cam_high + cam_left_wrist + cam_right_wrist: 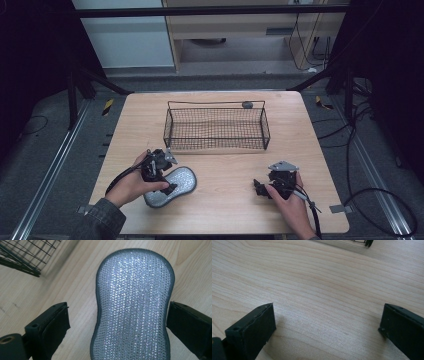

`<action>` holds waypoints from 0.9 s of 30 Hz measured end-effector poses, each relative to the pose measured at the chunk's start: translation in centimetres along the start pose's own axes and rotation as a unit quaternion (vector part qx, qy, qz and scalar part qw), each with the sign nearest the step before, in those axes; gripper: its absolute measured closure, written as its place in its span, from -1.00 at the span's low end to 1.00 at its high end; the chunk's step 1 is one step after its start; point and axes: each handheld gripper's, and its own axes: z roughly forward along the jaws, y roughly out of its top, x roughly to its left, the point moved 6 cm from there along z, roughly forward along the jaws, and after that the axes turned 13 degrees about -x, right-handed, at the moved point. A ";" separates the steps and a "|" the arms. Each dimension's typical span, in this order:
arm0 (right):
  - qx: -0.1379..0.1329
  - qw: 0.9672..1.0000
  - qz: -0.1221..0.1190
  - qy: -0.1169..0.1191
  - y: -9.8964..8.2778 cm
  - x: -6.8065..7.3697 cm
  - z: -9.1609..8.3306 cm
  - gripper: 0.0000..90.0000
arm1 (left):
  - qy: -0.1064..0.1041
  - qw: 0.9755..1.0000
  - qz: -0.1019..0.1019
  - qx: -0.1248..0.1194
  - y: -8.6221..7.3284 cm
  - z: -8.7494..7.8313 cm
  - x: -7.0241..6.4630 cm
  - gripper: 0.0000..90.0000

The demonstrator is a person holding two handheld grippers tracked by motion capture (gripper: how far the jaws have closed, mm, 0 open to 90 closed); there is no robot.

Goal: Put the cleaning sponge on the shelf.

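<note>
A silver mesh scrubbing pad [172, 186] with a grey edge lies flat on the wooden table near its front left. My left gripper [168, 187] hovers right over it, open, one jaw on each side of the pad's narrow waist [131, 312]; neither jaw presses the pad. My right gripper [259, 188] rests low at the front right, open over bare wood [324, 302], with nothing between its jaws. A black wire basket [216, 128] stands at the table's middle back.
A small dark round object [247, 104] sits by the basket's far right corner. The basket's corner [20, 257] lies just beyond the pad. Bare tabletop [225, 170] stretches between the two grippers. Cables lie on the floor at the right.
</note>
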 end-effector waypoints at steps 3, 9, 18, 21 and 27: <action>0.000 1.000 0.000 0.000 0.0 0.0 0.0 -0.99 | -0.011 1.000 -0.003 0.013 -0.4 0.5 -0.3 -0.90; 0.000 1.000 -0.001 -0.001 0.0 0.0 0.0 -0.99 | -0.021 1.000 -0.004 0.021 -0.7 1.3 -0.9 -0.91; 0.000 1.000 0.000 -0.001 0.0 0.0 0.0 -0.99 | -0.029 0.999 0.002 0.030 -1.3 2.0 -1.2 -0.91; -0.001 1.000 0.000 0.000 0.0 0.0 0.0 -0.99 | -0.031 0.999 0.009 0.039 -1.7 2.1 -1.3 -0.91; 0.000 1.000 0.000 0.000 0.0 0.0 0.0 -0.99 | -0.037 0.999 0.001 0.035 -1.6 2.2 -1.1 -0.92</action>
